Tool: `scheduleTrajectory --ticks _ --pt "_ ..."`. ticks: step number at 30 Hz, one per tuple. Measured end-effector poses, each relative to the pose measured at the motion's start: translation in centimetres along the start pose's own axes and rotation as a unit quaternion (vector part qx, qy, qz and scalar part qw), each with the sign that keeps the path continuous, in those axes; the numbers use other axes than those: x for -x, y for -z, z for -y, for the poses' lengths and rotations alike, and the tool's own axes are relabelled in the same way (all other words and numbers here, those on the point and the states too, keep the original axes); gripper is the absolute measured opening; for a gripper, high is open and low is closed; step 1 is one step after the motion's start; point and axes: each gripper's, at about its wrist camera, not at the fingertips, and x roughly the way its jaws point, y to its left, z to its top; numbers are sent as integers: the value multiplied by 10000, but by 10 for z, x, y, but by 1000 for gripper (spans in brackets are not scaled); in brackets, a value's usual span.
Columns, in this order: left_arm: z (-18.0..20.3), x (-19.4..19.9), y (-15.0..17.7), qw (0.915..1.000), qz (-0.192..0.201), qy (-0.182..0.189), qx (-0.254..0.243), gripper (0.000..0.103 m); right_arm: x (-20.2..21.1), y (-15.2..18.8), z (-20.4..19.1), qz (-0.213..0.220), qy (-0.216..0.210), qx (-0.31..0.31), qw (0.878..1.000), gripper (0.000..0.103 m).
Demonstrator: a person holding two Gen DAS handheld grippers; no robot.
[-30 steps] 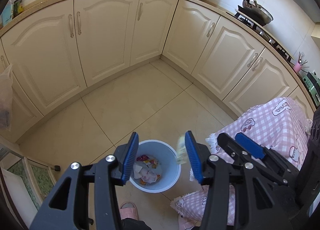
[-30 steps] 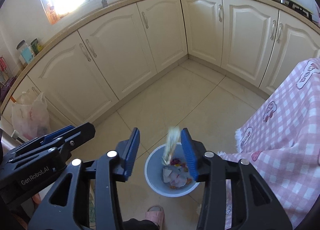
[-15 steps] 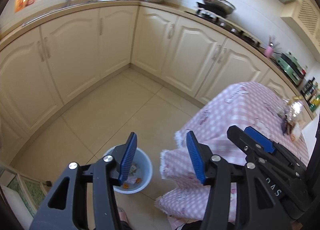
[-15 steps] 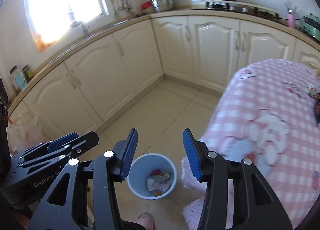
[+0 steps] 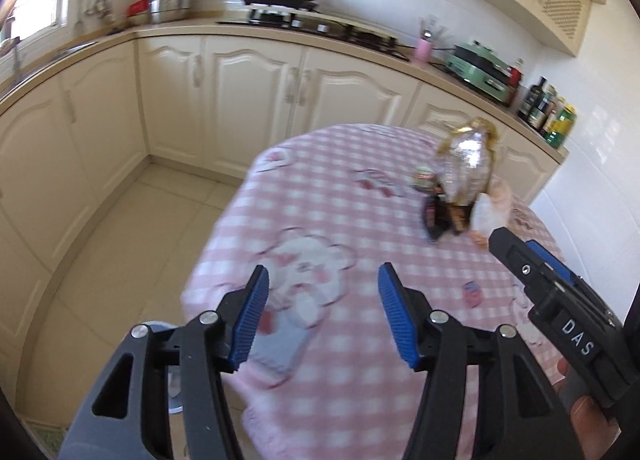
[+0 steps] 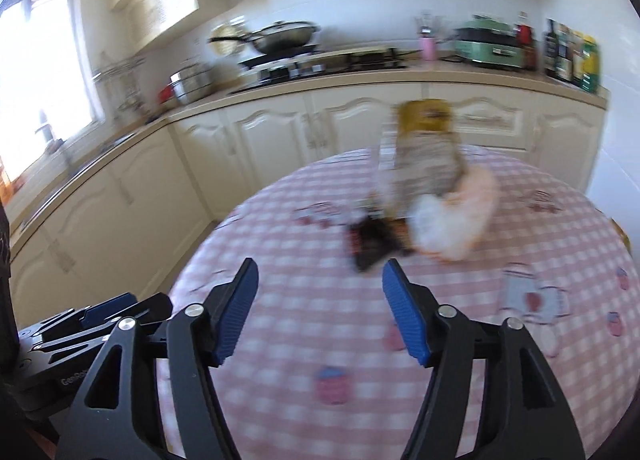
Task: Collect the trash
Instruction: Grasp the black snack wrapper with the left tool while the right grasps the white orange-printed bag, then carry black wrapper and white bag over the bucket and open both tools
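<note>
Both grippers have been swung away from the blue trash bin on the floor and raised toward the counter covered with the pink checked cloth [image 5: 320, 188]; the scrap seen falling beside the right gripper's pad a second ago is gone from view. Only a sliver of the bin [image 5: 158, 327] is visible now, behind the left gripper's near finger, low at the cloth's edge.

The left gripper [image 5: 322, 314] is released and empty, its jaws opening, with nothing but the cloth seen between the blue pads. The right gripper [image 6: 318, 310] is likewise released and empty, its jaws opening more widely. The widening is judged to be preparation for the next pick, since both grippers are aimed down at the pile ahead.

The remaining trash is gathered near the far middle of the counter: a crumpled foil snack bag [image 5: 466, 164] standing upright, dark wrappers [image 6: 370, 242] lying flat just in front of it, and a white and pale orange plastic bag [image 6: 452, 216] touching its right side. The items are blurred, so finer detail cannot be told. The dark wrappers lie nearest the right gripper and are judged the likeliest next target. The flat wrappers are expected to need a low approach, with the pads brought close to the cloth.
</note>
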Motion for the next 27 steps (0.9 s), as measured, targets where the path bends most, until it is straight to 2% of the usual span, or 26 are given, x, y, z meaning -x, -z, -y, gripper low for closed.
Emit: scheduleTrajectory --ticks 5,11,17,19,20,21,22,24,25,27 --pt "50 -49 -12 9986 -259 401 -207 56 -12 -10 66 -18 243 -588 9980 68" --pt "80 -102 -24 9976 -481 410 -281 56 -38 -21 110 -111 303 -1013 9943 68" --pt "91 -139 -34 9973 -570 377 -271 55 -61 -30 132 -313 18 -1389 9898 68" --pt "93 -146 -37 9973 -550 367 -322 36 -69 -33 134 -374 -10 -1406 9894 68" --pt "94 -148 -38 9973 -541 367 -333 30 -73 -34 134 -439 -28 -1407 9891 68" --pt "94 -151 -39 9970 -554 416 -335 20 -75 -34 134 -482 -58 -1417 9887 65" --pt "94 -152 -39 9968 -560 476 -326 15 -79 -34 135 -550 -117 -1442 9880 61" --pt "95 -151 -40 9969 -509 488 -344 14 -84 -32 134 -640 -291 -1452 9869 38" --pt "94 -148 -39 9970 -477 496 -342 10 -85 -31 133 -670 -447 -1435 9864 35" --pt "93 -142 -37 9977 -384 478 -287 9 -81 -30 129 -615 -350 -1269 9894 31"
